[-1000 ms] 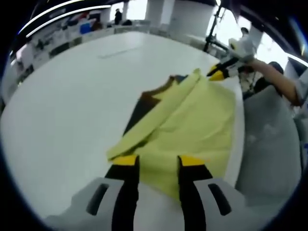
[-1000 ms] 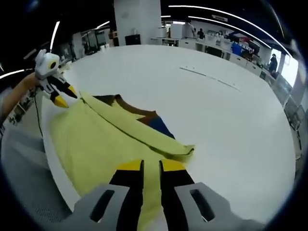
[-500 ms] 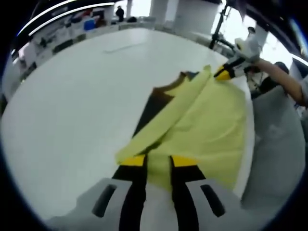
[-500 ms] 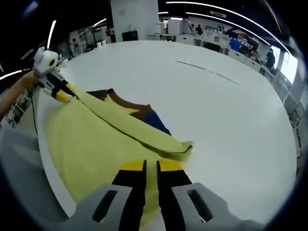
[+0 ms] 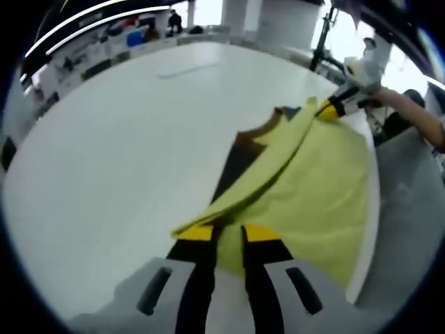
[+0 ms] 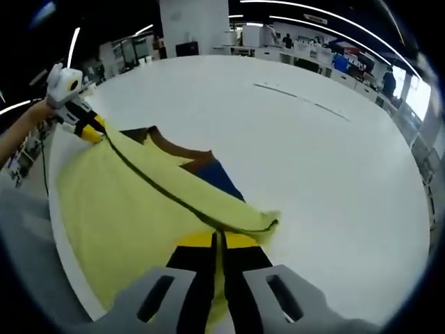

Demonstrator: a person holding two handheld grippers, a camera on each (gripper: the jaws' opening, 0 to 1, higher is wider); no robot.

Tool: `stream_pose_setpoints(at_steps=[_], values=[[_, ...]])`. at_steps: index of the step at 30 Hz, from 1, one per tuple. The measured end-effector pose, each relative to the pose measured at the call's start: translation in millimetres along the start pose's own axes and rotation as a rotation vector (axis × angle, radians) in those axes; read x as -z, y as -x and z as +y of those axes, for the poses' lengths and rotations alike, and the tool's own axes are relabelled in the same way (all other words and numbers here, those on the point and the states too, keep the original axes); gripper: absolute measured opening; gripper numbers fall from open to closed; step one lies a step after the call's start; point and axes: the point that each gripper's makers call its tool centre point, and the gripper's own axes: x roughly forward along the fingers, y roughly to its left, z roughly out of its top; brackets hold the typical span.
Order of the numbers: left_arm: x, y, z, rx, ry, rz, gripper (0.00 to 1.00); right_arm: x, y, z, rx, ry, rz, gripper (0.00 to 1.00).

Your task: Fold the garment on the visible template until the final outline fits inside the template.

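In the left gripper view, the left gripper [image 5: 227, 232] has its yellow-tipped jaws pinched on one end of the yellow garment [image 5: 327, 188], which lies along the near edge of the white table [image 5: 118, 132] with part draped over that edge and out of sight. The folded-over strip hides most of the dark template [image 5: 233, 163], whose outline cannot be traced. In the right gripper view, the right gripper [image 6: 213, 240] is clamped on the garment's opposite end, its tips nearly touching with cloth between.

Left tongs [image 5: 228, 232] and right tongs [image 5: 327, 109] pinch the yellow garment's [image 5: 327, 181] folded edge.
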Motion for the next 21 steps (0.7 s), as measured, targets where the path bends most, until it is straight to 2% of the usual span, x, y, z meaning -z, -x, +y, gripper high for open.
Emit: stream_pose_setpoints(at_steps=[12, 21], values=[[-1.9, -2, 12.7, -0.026, 0.002, -0.007, 0.12, -8.1, -5, -8, 0.016, -0.002, -0.019, 0.03], [-4.8, -5, 25.5, -0.046, 0.026, -0.024, 0.13, -21.5, -10, -16, 0.030, -0.001, -0.037, 0.03]])
